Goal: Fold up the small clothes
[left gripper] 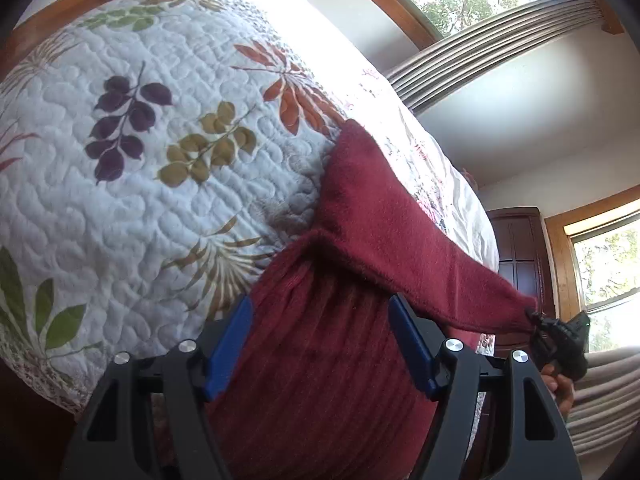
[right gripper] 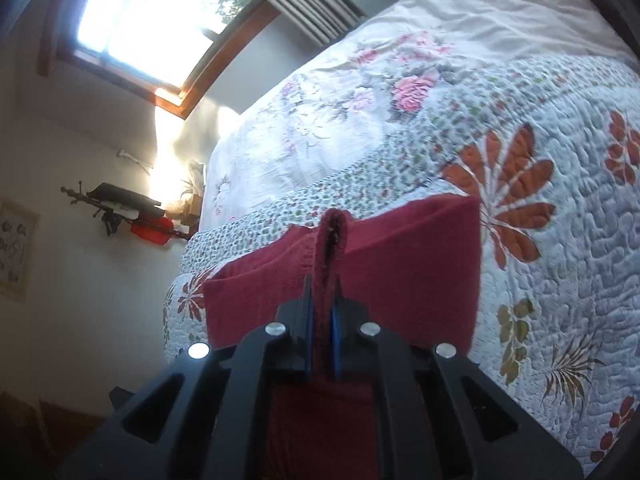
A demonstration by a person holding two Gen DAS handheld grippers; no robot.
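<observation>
While pinched tight on a bunched edge of the maroon garment [right gripper: 400, 264] by right gripper [right gripper: 322, 320], lifted off quilt [left gripper: 160, 200], presumably for folding over; left gripper [left gripper: 320, 344] spread, straddling cloth.

A dark red knitted garment [left gripper: 384, 216] (fuzzy, with fine ribbing on the near part) lies partly on the bed, one corner lifted and stretched taut off to the right. Its pinched edge [right gripper: 330, 248] stands up in a narrow fold, layers doubled.
</observation>
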